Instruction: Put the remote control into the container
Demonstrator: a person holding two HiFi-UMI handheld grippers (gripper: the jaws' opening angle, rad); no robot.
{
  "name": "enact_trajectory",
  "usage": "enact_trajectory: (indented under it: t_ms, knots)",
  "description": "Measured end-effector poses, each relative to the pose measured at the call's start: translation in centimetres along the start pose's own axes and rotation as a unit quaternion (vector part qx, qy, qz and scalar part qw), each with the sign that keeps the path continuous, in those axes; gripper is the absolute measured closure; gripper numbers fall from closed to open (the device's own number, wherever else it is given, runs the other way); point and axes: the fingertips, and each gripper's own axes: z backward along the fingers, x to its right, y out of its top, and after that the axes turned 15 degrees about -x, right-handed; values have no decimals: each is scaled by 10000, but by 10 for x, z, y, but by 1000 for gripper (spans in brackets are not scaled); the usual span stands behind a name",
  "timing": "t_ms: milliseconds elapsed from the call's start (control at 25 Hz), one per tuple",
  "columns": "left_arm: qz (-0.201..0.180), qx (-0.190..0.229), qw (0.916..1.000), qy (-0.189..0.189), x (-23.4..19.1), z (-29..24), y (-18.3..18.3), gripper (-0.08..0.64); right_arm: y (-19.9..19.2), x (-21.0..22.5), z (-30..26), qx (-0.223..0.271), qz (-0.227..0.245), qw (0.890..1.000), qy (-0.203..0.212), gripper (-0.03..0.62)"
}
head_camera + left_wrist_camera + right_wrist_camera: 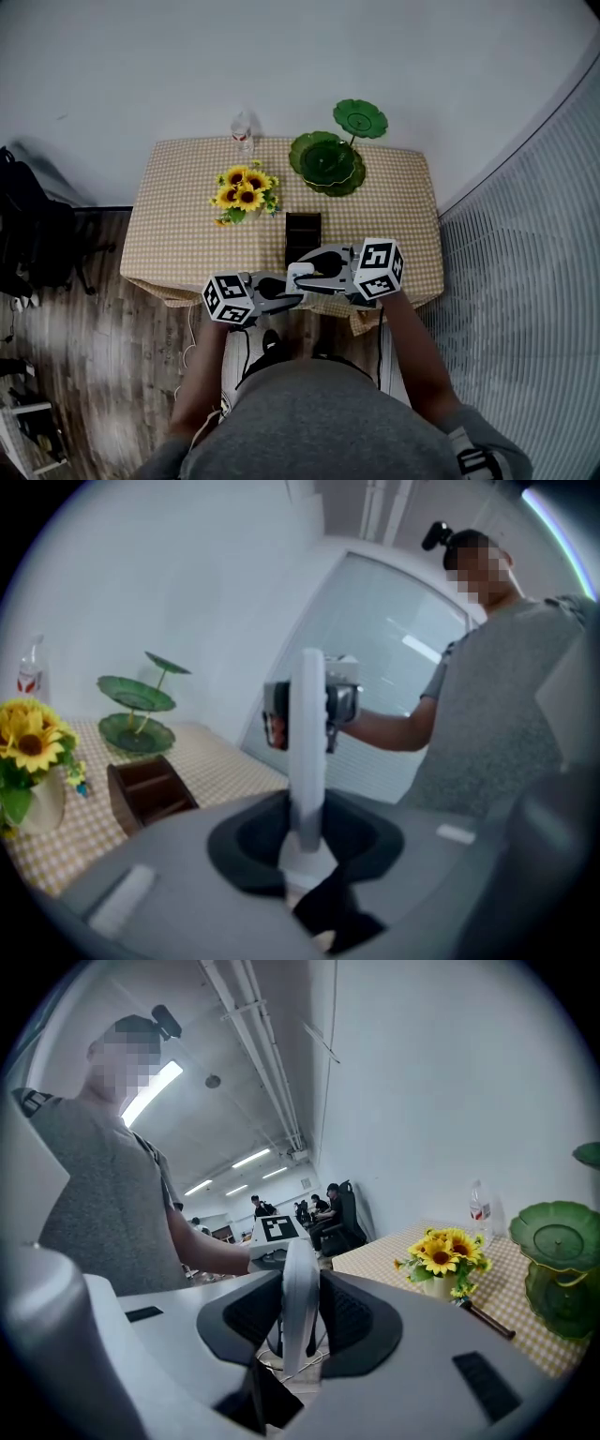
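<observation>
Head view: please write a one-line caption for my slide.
Left gripper holds the white remote control near the brown container on a checked table.

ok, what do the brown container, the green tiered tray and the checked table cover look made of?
Dark brown rectangular container: probably wood, matt; thick flat walls and a divider, though moulded plastic is possible.
Green leaf-shaped tiered tray: smooth and slightly glossy, glazed ceramic or plastic; cannot tell which.
Yellow-and-white checked table cover: soft woven fabric; it drapes and wrinkles over the table edge.

Bright, even light; fisheye-warped edges, blurred foreground.
</observation>
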Motion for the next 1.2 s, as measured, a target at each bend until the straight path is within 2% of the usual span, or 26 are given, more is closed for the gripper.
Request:
enact_trajectory:
  t_ms: [80,400,560,680,880,960,1120,1200]
  knots:
    - [24,35,10000,15,-3,-4,-2,466,-3,2,-1,3,-21,10000,29,472]
    - [154,206,9996,96,-9,-10,-2,460,-7,7,-1,-59,-21,9999,148,477]
    - [264,218,9994,-22,-8,-15,-2,365,-7,11,2,-52,-4,9998,192,477]
    - [350,260,9990,117,-14,-13,-5,330,-7,16,4,-82,-2,9997,213,477]
    - [698,307,9961,446,-30,0,-22,330,-13,38,12,-280,-45,9994,222,477]
    - [825,314,9948,504,-31,6,-30,355,-14,52,15,-284,-72,9996,62,478]
    - [1102,568,9908,539,-28,20,-36,526,-18,77,11,-277,-80,9991,-312,479]
    - [1174,613,9897,539,-27,23,-38,558,-22,86,6,-282,-47,9987,-426,477]
